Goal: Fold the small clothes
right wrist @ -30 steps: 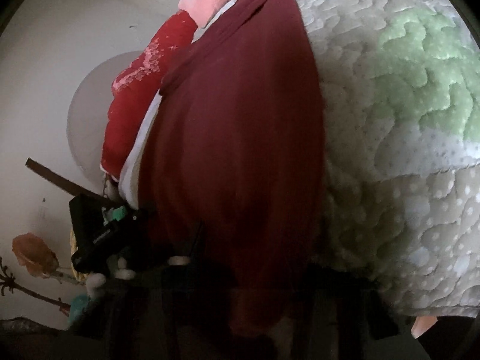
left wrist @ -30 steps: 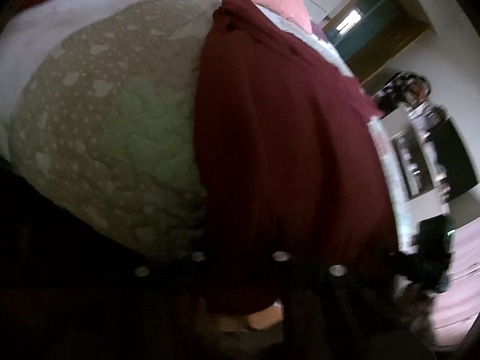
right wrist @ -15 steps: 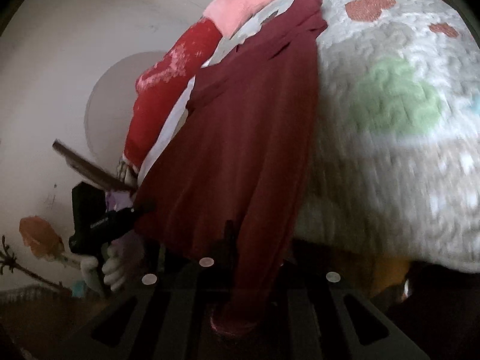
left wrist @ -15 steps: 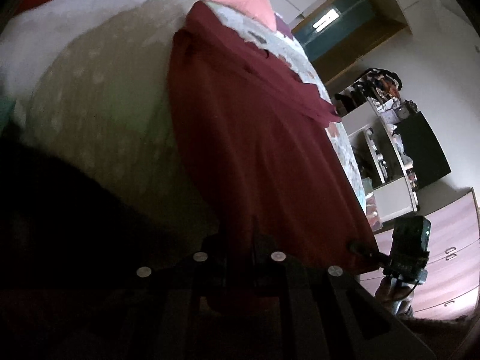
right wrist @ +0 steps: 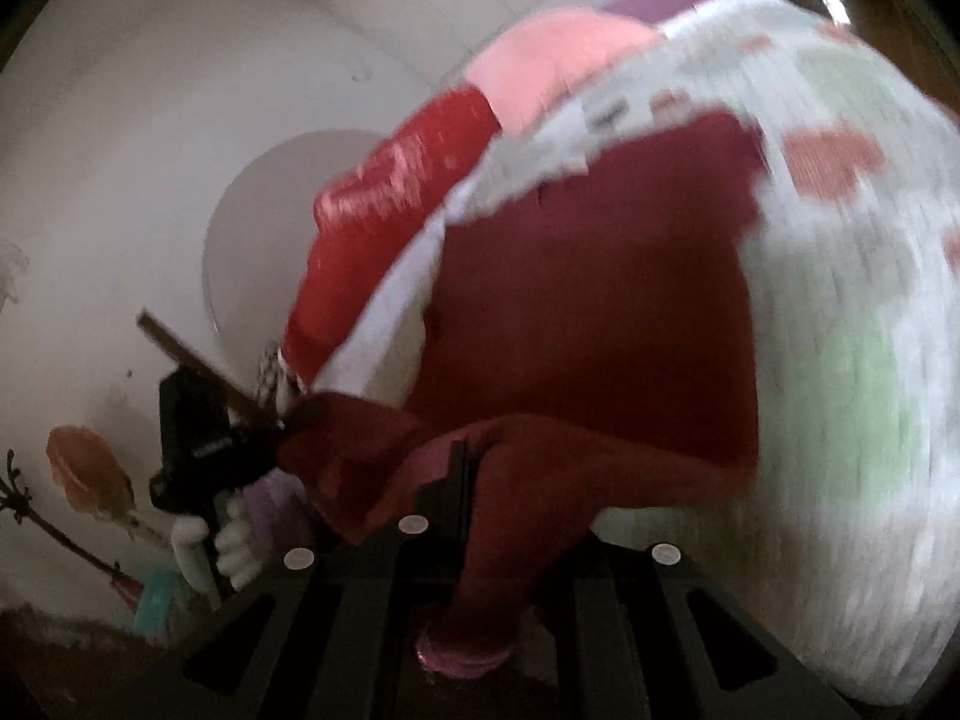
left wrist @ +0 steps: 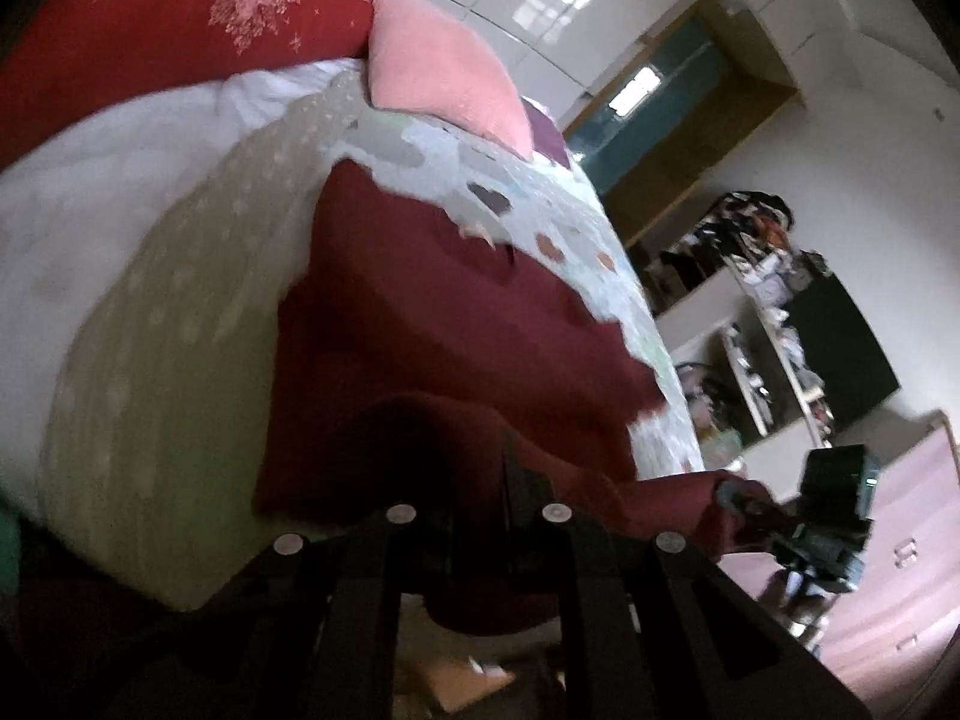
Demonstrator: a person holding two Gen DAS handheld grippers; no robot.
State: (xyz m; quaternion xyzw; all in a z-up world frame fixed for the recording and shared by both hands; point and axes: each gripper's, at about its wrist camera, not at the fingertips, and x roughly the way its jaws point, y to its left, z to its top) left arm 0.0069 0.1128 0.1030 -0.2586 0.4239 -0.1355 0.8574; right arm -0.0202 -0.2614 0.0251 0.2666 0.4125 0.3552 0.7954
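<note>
My left hand-held gripper (left wrist: 480, 516) is clamped on the near hem of the garment (left wrist: 432, 312). My right hand-held gripper (right wrist: 447, 498) is clamped on the same hem at its other corner. The garment lies on the quilt (left wrist: 180, 300), its far part flat below the pink pillow (left wrist: 444, 84), its near edge lifted off the quilt and curling over.

Risks, as I judge them:
- The cloth sags between the two grips; uneven carry toward the pink pillow would give a skewed fold.
- Each grip takes only a small pinch; a fast pull could slip a corner free.
- The far part rests loose on the quilt and could drag and bunch.
</note>
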